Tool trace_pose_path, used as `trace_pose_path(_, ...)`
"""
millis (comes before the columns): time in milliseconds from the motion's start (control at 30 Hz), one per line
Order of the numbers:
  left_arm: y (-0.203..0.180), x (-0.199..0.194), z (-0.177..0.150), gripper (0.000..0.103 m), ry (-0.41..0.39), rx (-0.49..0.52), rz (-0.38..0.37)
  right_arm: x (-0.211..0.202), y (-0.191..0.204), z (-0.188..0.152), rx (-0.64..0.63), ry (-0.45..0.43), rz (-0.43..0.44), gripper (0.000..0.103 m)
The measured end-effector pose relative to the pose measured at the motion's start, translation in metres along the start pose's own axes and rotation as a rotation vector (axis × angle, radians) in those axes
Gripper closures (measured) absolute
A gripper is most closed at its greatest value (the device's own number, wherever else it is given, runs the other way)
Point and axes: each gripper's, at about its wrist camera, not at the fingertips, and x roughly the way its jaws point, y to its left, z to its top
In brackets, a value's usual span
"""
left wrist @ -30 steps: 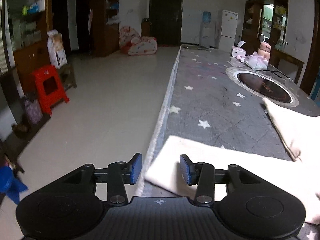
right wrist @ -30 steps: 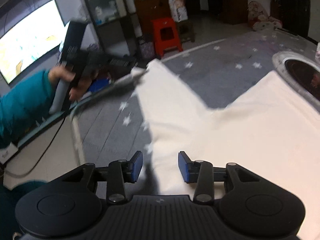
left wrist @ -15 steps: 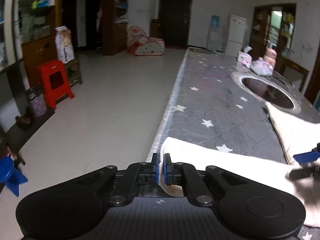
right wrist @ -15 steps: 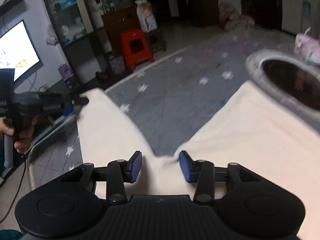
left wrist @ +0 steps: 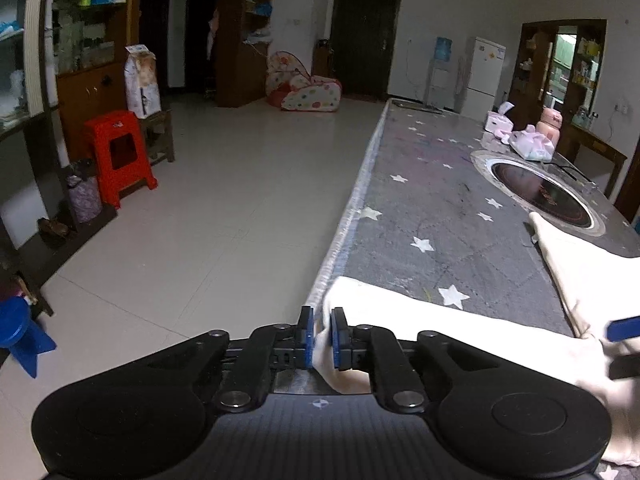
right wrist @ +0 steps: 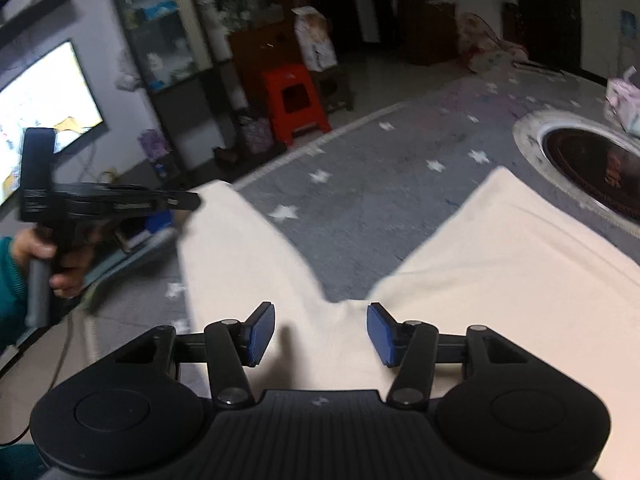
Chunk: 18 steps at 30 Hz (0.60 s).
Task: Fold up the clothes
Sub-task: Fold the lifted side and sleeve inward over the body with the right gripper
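Left hand-held gripper pinching a sleeve at the table's edge

The left hand-held gripper (left wrist: 321,336) has its blue pads closed on the end of a cream garment (left wrist: 460,332) lying by the left edge of the grey star-patterned table (left wrist: 432,200). A blue pad of the right hand-held gripper (left wrist: 624,328) shows at the frame's right, over the cloth.

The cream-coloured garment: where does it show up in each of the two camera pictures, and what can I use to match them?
Left wrist view: the cream garment runs along the bottom right, its sleeve end pinched in the left gripper.
Right wrist view: it fills the centre and right, with the right gripper open over the armpit.
Shared landmark: the round dark cooktop set in the star-patterned table.
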Motion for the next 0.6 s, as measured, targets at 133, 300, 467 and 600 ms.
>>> trace_pose_path(133,0.001,-0.004,-0.004,0.072,0.003,-0.009,0.01,-0.019,0.017,-0.01,-0.068,0.018,0.002,0.051)
trace_pose_path(300,0.002,-0.009,-0.01,0.07,0.006,-0.021,0.022,-0.038,0.028,-0.029,-0.096,0.042,0.0,0.051)
trace_pose_path(467,0.0,-0.004,-0.01,0.086,0.006,-0.027,0.029,-0.055,0.031,-0.046,-0.086,0.034,-0.014,0.05)
trace_pose_path(600,-0.006,-0.013,-0.004,0.095,-0.021,-0.034,0.006,-0.066,0.029,-0.056,-0.053,0.017,-0.036,0.05)
